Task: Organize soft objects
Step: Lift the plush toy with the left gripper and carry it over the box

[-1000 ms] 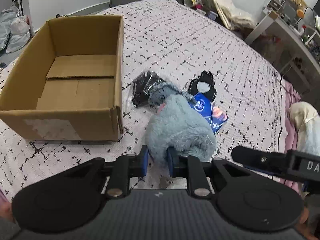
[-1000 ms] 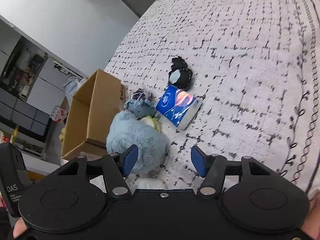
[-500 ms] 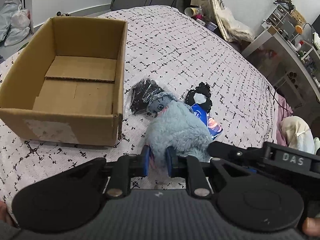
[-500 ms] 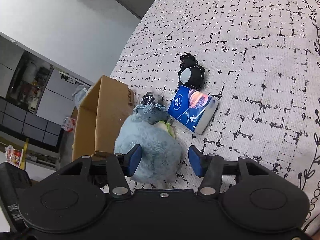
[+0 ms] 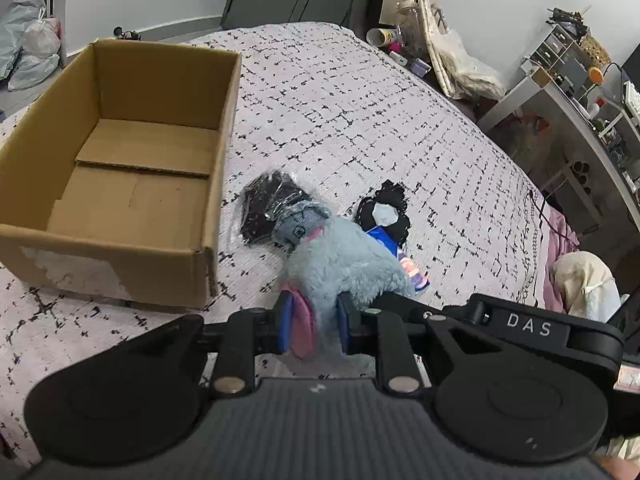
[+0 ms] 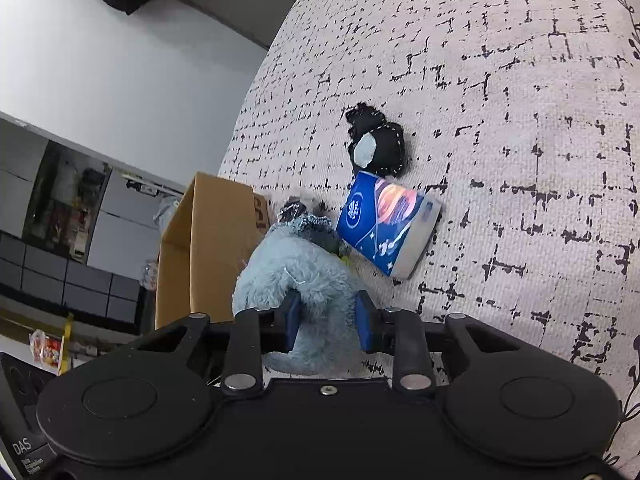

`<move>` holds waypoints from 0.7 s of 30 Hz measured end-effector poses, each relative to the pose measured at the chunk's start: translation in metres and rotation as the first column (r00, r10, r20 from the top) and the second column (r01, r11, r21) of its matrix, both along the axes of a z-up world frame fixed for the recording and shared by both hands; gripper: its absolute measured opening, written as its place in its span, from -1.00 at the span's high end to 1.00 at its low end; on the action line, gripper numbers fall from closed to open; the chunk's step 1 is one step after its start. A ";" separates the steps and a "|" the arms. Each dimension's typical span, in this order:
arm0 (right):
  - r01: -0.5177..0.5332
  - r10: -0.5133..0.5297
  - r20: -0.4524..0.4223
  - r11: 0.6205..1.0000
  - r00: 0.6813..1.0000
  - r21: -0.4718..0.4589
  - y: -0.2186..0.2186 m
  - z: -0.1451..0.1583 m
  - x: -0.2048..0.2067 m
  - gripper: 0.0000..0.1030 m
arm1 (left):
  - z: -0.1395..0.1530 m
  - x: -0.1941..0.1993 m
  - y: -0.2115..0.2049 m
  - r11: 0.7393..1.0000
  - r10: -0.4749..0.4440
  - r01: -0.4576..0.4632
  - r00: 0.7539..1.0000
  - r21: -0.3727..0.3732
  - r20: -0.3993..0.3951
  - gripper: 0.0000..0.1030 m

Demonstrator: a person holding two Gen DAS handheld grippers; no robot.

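Blue plush point(image 6: 304, 272): right gripper point(image 6: 326, 322) jaws now closing on it.

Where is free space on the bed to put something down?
Free: the bedspread beyond and right of the tissue pack, and the cardboard box floor. Crowded: beside the box, where blue plush, wrapped black bundle and black toy cluster.
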State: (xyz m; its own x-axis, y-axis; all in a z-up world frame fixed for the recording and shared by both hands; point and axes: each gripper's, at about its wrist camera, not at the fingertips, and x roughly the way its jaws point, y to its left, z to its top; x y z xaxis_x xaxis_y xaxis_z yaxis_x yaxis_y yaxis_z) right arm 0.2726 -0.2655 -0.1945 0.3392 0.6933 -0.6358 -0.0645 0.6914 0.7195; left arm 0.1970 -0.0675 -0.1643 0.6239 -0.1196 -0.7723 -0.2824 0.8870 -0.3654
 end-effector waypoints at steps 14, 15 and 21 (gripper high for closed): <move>0.062 -0.064 0.076 0.998 0.995 0.034 -0.022 0.033 -0.018 0.59 | 0.035 -0.005 -0.017 0.993 -0.112 0.109 0.991 0.050 0.073 0.64; 0.061 -0.064 0.088 0.997 0.994 0.041 -0.022 0.036 -0.019 0.59 | 0.040 -0.006 -0.017 0.993 -0.113 0.109 0.990 0.054 0.079 0.64; 0.041 -0.056 0.171 0.995 0.984 0.088 -0.012 0.055 -0.025 0.59 | 0.063 -0.010 -0.010 0.988 -0.120 0.107 0.985 0.107 0.122 0.66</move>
State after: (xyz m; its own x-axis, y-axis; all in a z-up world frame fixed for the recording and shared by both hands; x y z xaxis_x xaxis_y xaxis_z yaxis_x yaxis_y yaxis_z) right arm 0.2473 -0.2774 -0.1396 0.4738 0.7218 -0.5045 -0.1611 0.6342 0.7562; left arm 0.1867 -0.0775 -0.1014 0.7050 -0.1215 -0.6988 -0.1345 0.9445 -0.2998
